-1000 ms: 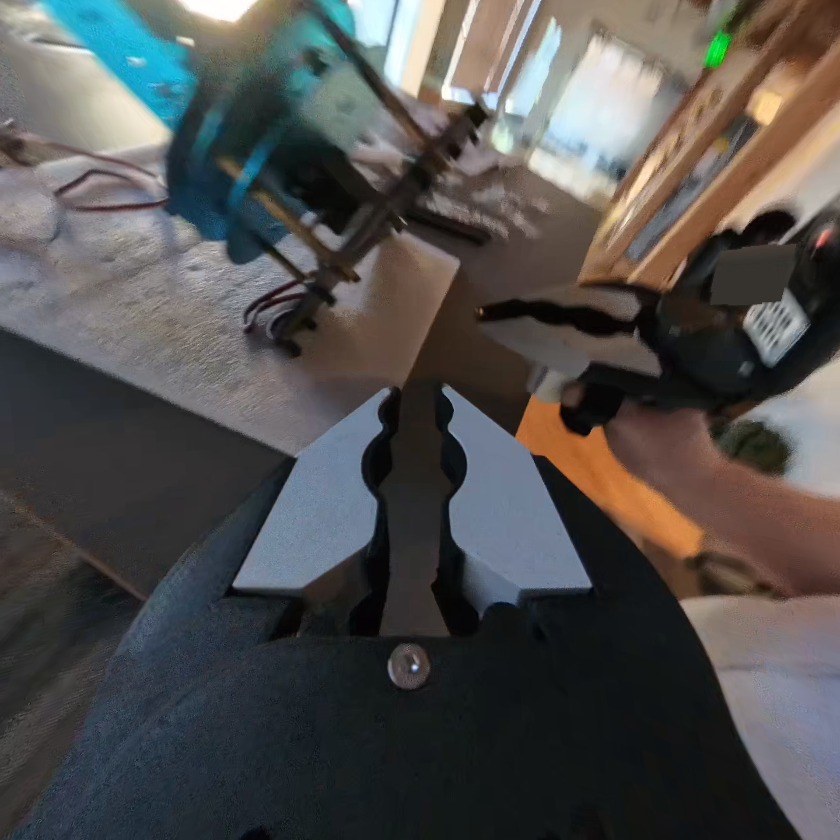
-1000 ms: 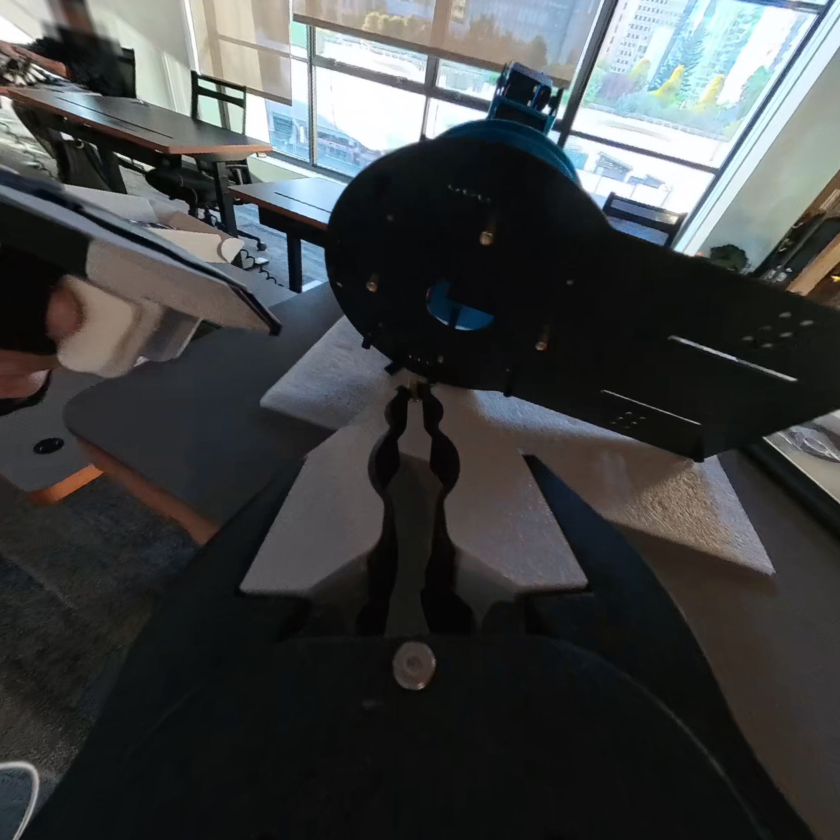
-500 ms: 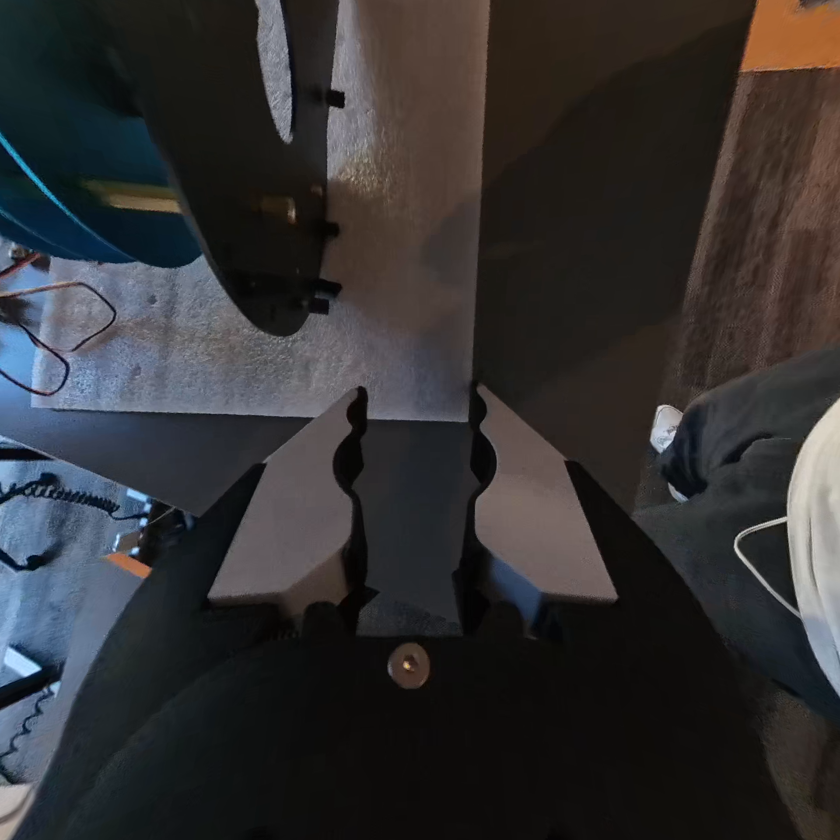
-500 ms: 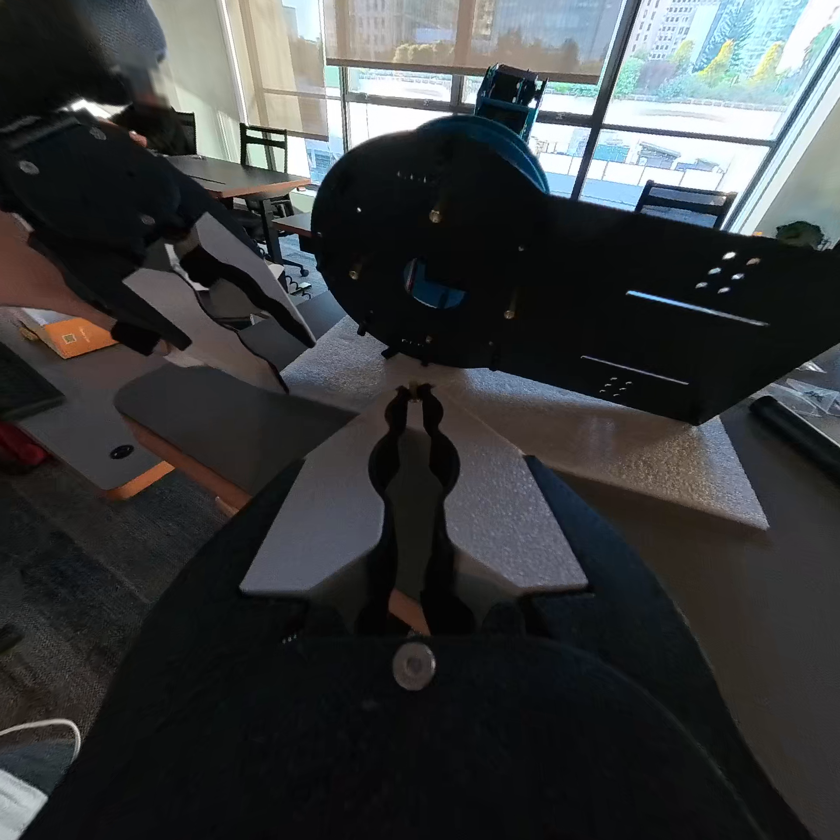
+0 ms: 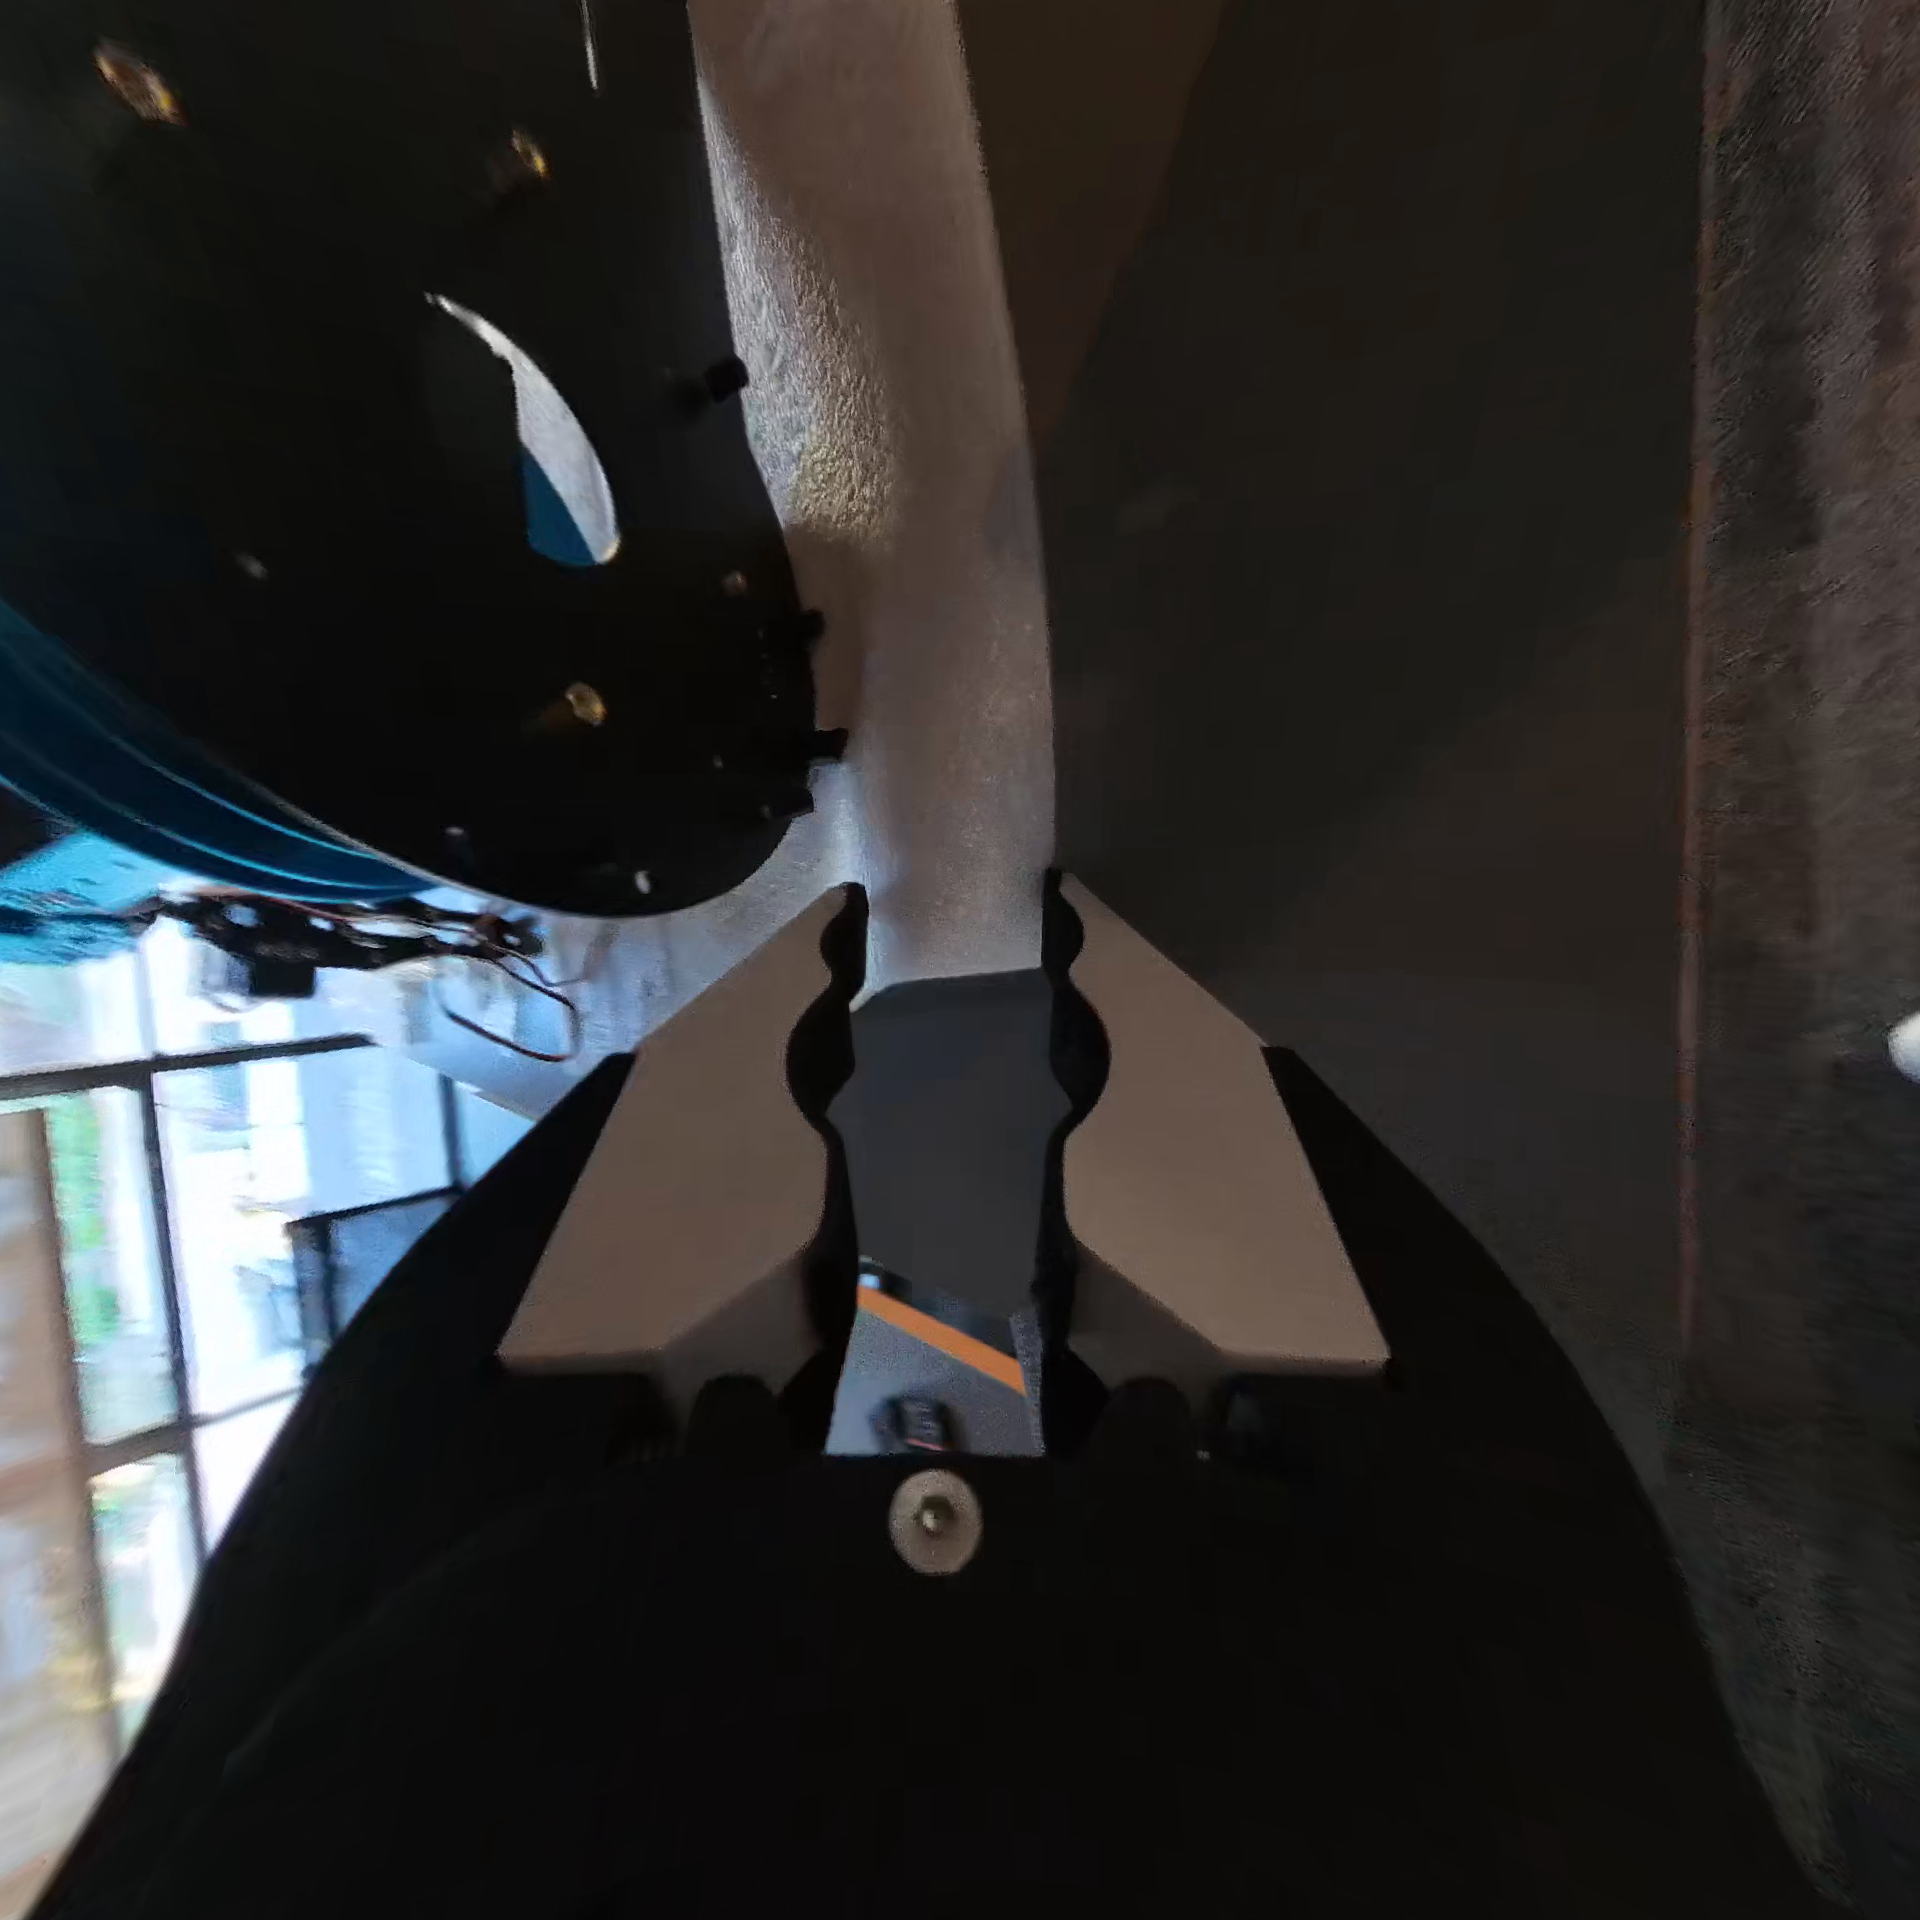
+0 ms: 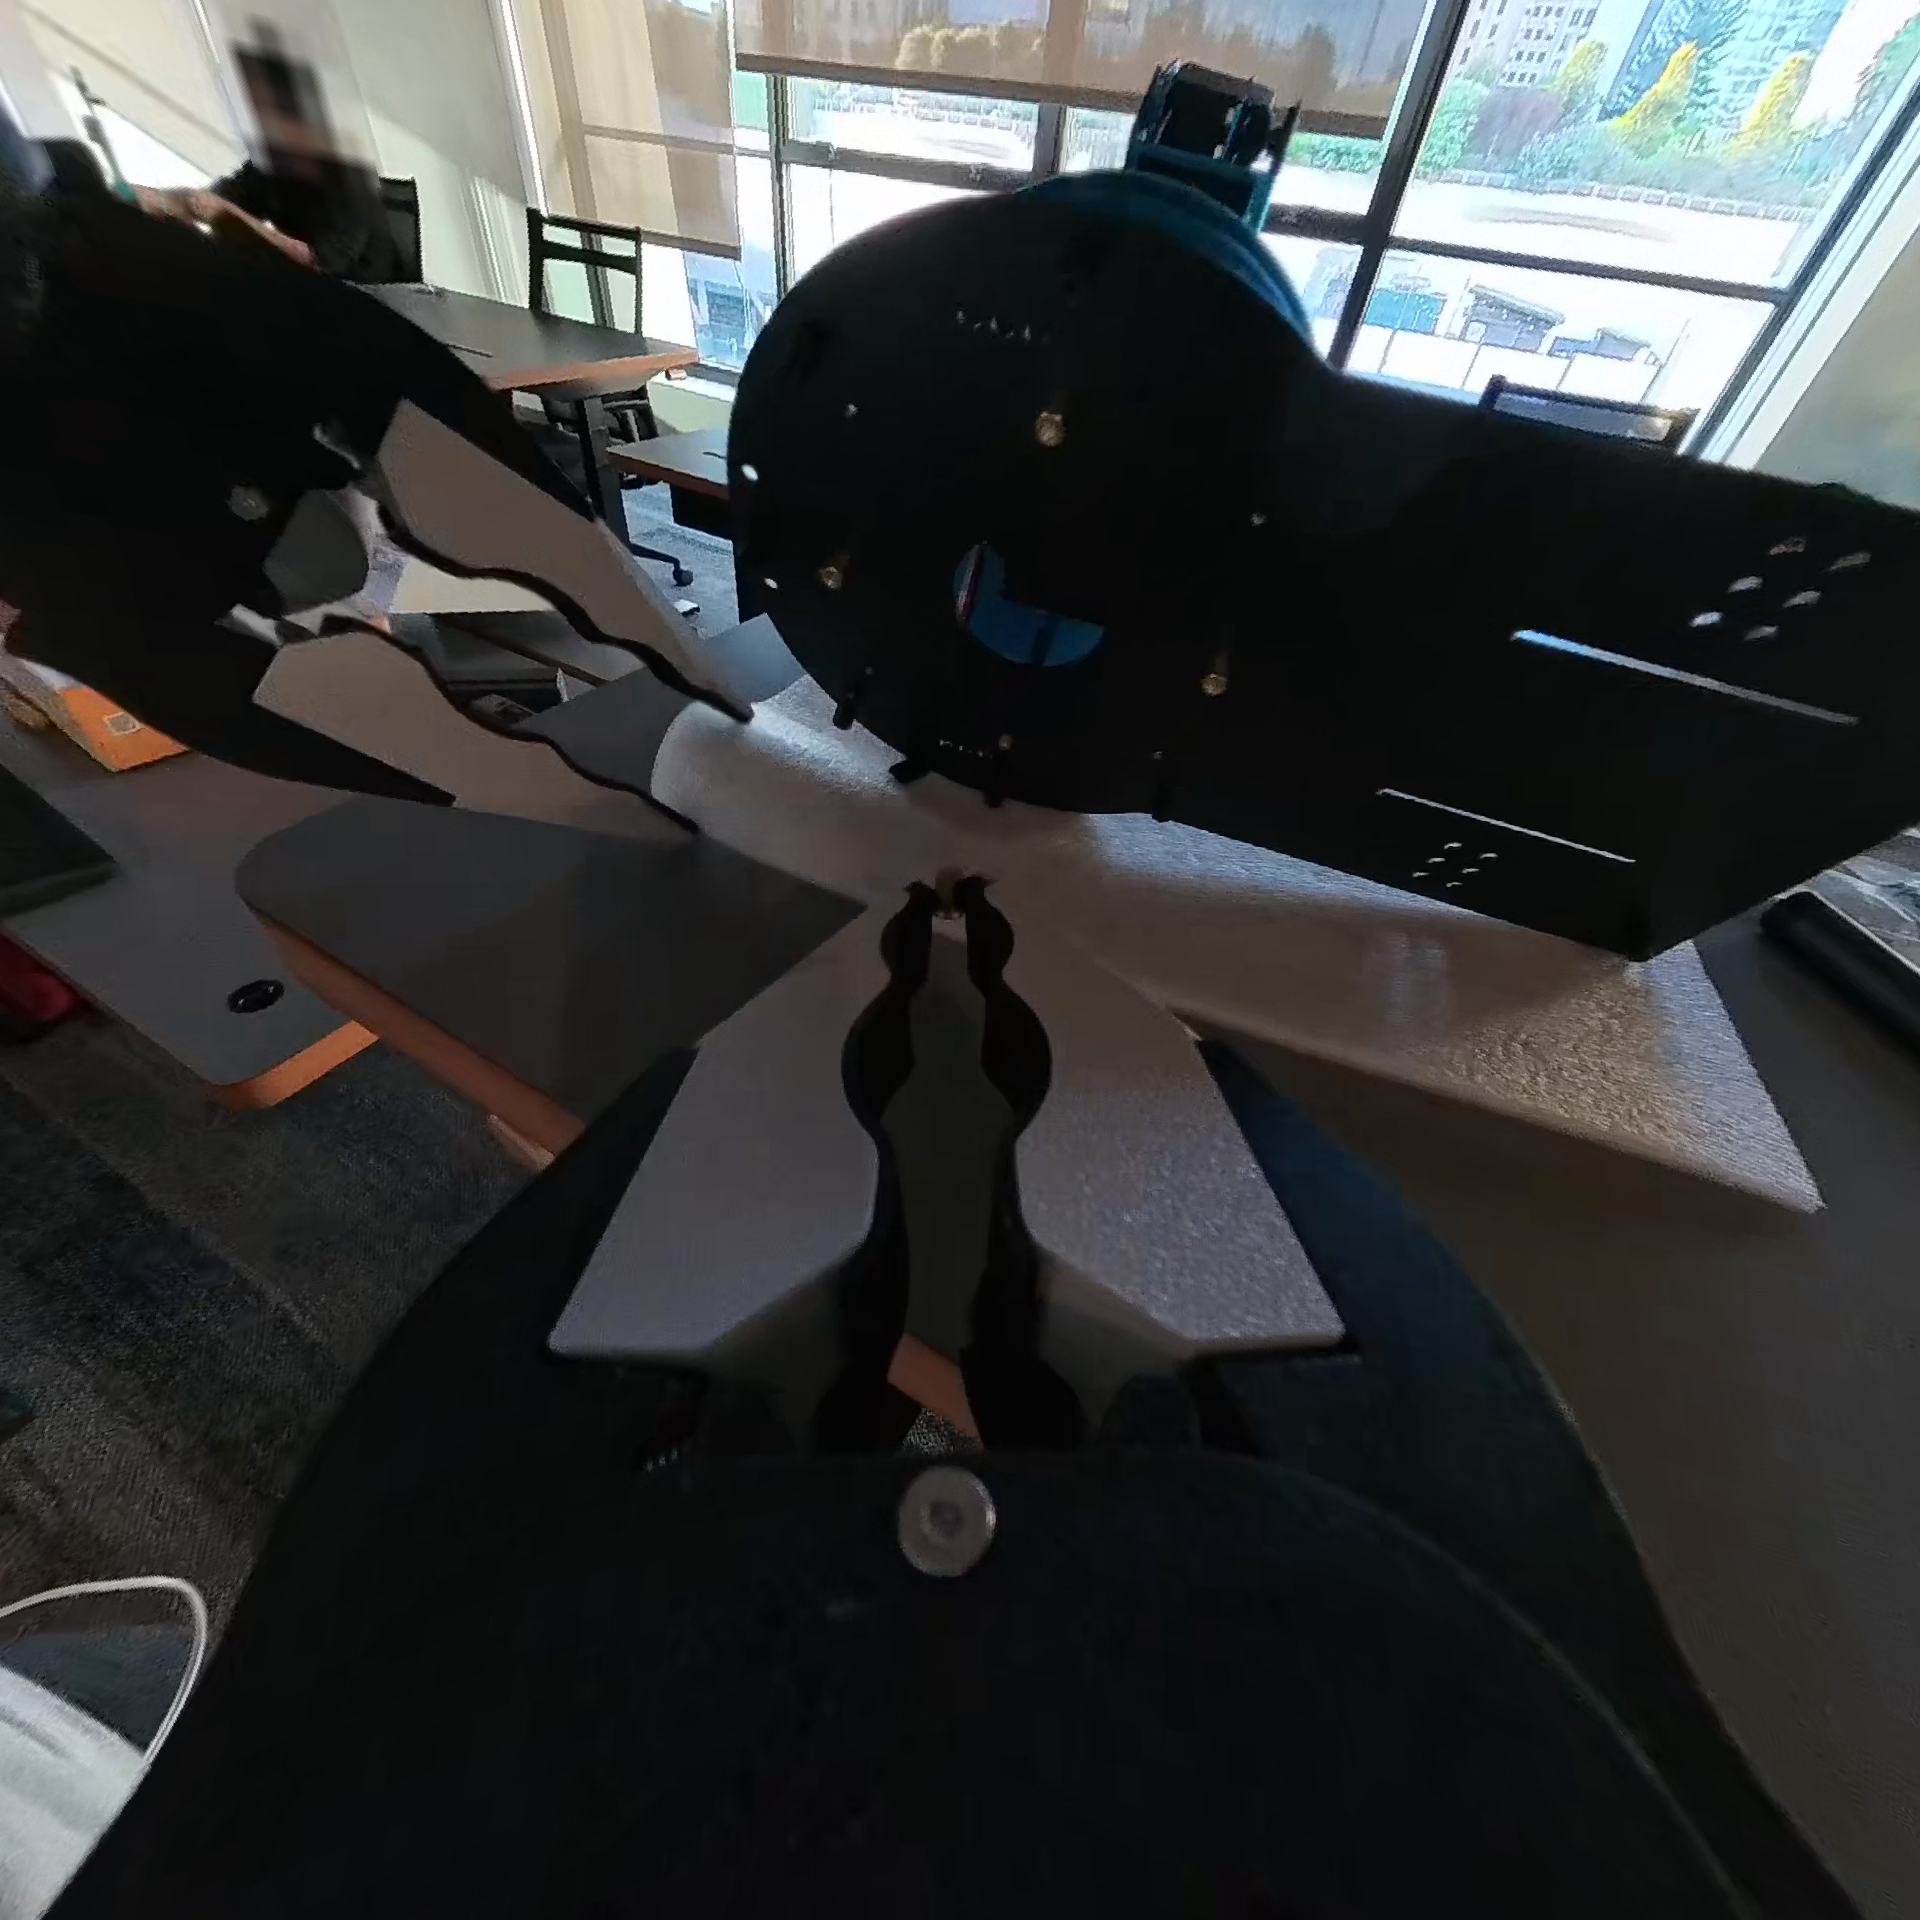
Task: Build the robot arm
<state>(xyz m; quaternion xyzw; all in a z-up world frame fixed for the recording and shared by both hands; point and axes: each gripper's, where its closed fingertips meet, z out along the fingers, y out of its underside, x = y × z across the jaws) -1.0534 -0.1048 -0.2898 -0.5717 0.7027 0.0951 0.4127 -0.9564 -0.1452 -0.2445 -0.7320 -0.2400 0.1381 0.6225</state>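
A black flat plate assembly (image 6: 1039,468) with a round end and a long rectangular arm stands on a white foam sheet (image 6: 1351,997) on a dark table (image 6: 520,914). A blue wheel-like part (image 6: 1195,208) sits behind it. My right gripper (image 6: 945,894) is shut on a small brass part, just below and in front of the round plate's lower edge. My left gripper (image 5: 951,904) is open and empty, rolled sideways, tips beside the round plate (image 5: 364,468) over the foam (image 5: 914,520). It also shows in the right wrist view (image 6: 720,771), to the left of the plate.
Red and black wires (image 5: 499,987) trail from the assembly. An orange-edged desk (image 6: 281,1081) stands lower left, with an orange flat item (image 6: 114,732) behind it. A person (image 6: 301,197), chairs and desks are at the back by the windows. A black object (image 6: 1849,956) lies at the right. Left tips to right tips: about 12 cm.
My left gripper has swung in from the left, rolled over, opened wider and come close to the round plate's edge. My right gripper has kept its hold on the brass part and barely moved.
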